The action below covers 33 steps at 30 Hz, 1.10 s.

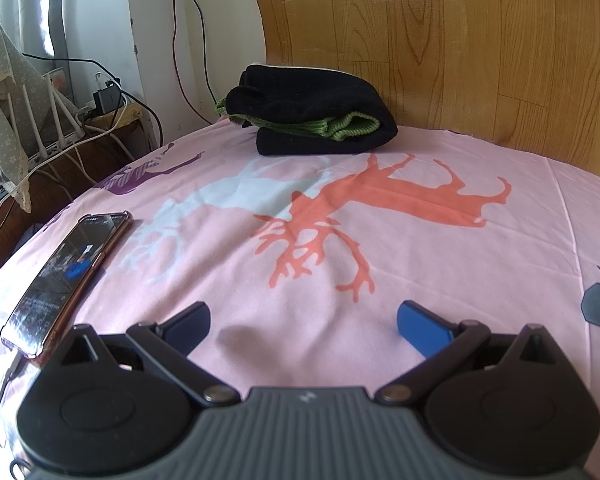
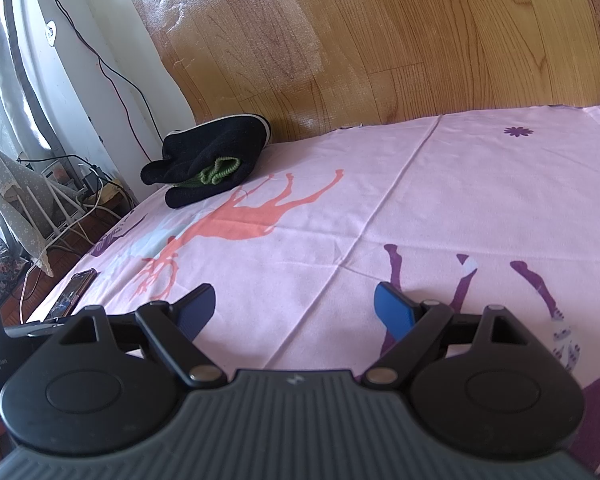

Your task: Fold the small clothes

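my left gripper [image 1: 303, 322] and right gripper [image 2: 294, 306] both hang over the pink bed sheet [image 1: 420, 256] with fingers spread wide and nothing between them. the folded black and green clothes [image 1: 308, 114] sit at the far edge of the bed, against the wooden headboard [image 1: 460, 40]. a phone [image 1: 66, 280] lies near the sheet's left edge, just beside my left gripper.
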Each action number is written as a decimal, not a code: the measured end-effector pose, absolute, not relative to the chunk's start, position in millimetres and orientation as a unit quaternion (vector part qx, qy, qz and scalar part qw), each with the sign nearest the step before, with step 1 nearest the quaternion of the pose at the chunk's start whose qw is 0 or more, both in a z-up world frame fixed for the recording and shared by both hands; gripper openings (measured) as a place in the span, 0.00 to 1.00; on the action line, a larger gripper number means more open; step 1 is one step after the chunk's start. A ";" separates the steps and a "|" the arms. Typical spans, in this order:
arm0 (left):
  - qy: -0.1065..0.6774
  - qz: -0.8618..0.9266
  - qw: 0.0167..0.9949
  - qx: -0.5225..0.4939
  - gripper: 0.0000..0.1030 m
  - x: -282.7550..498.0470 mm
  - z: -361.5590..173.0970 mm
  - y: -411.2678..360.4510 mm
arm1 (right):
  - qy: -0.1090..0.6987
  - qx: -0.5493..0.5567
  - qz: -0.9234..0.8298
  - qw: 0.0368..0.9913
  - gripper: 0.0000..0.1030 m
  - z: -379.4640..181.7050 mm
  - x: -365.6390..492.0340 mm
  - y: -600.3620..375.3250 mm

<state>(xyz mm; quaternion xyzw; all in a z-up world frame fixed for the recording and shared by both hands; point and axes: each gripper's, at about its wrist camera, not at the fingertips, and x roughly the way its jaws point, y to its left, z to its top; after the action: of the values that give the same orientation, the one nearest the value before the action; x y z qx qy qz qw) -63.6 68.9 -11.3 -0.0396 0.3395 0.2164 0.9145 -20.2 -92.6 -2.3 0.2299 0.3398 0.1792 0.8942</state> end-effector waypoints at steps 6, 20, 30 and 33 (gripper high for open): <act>0.340 0.216 0.914 -0.040 1.00 -63.6 -11.3 68.9 | 0.340 0.230 0.179 0.894 0.86 -2.3 -20.2 -92.4; 0.339 0.217 0.914 -0.040 1.00 -63.6 -11.3 69.1 | 0.340 0.230 0.179 0.894 0.86 -2.3 -20.2 -92.4; 0.338 0.218 0.915 -0.031 1.00 -64.4 -10.9 68.5 | 0.340 0.230 0.179 0.894 0.86 -2.2 -20.2 -92.2; 0.337 0.218 0.916 -0.028 1.00 -65.4 -10.7 67.8 | 0.340 0.230 0.179 0.894 0.86 -2.2 -20.3 -92.2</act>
<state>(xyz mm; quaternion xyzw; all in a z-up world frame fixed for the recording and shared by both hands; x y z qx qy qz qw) -65.4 67.8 -10.7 -0.0285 0.3369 0.2179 0.9156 -20.3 -92.2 -2.2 0.2298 0.3396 0.1788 0.8944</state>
